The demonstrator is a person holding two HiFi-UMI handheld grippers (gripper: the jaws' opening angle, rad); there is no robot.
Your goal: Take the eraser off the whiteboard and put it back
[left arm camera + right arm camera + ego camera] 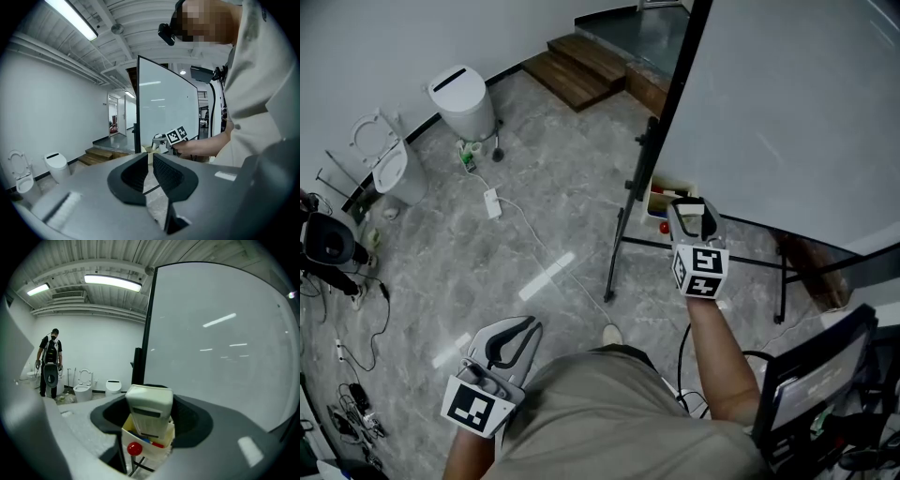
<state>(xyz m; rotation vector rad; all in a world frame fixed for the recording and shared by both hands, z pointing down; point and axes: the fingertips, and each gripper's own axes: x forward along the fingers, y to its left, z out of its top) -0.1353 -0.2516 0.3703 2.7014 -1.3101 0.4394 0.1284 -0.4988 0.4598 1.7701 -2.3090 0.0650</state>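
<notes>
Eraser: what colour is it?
The eraser is white with a grey band; best in right gripper view.

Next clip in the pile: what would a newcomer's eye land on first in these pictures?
The big whiteboard on its stand fills the upper right of the head view. In front of it the right gripper clamps a white eraser, just over a small box of markers by the board's lower corner. Oddly, two white toilets stand by the wall at the left.

Right gripper (692, 214) extended forward, jaws gripping eraser (147, 409); left gripper (523, 328) low, jaws together.
</notes>
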